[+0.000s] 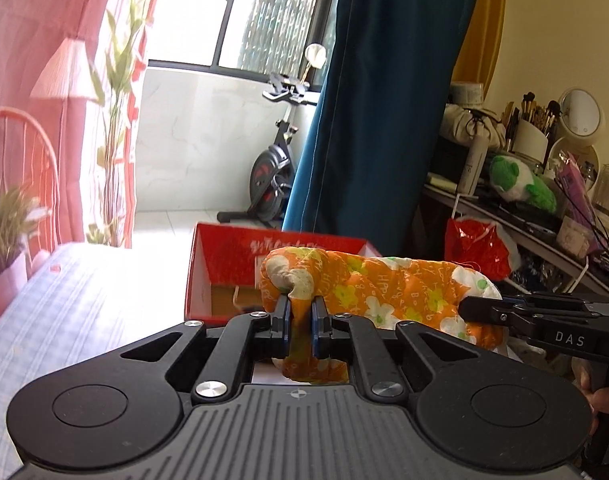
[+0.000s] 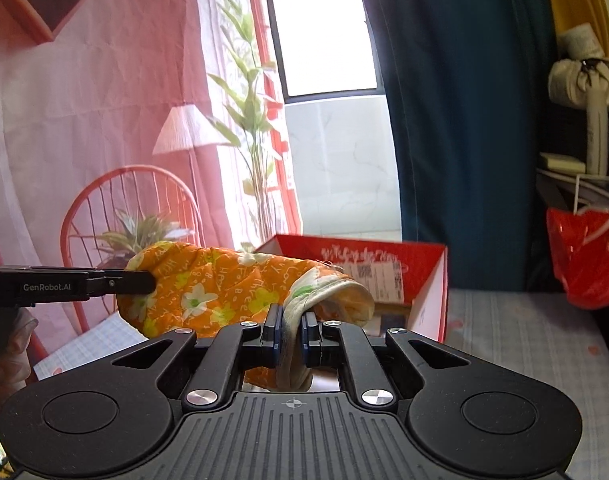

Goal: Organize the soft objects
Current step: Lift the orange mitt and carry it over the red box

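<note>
One orange flower-printed quilted sleeve (image 1: 384,284) was held aloft by two grippers.
It was stretched before one red cardboard box (image 1: 220,264); left gripper (image 1: 300,320) and right gripper (image 2: 291,330) were each clamped on an end.

Two close wrist views along each tool, sharing red box (image 1: 278,252) and window.

Harsh window (image 1: 240,12) backlight, blown-out floor glare, perhaps slight blur, fisheye-bent edges.

Sunlit window (image 2: 324,32), teal curtain (image 1: 384,100), exercise bike (image 1: 274,168).
</note>
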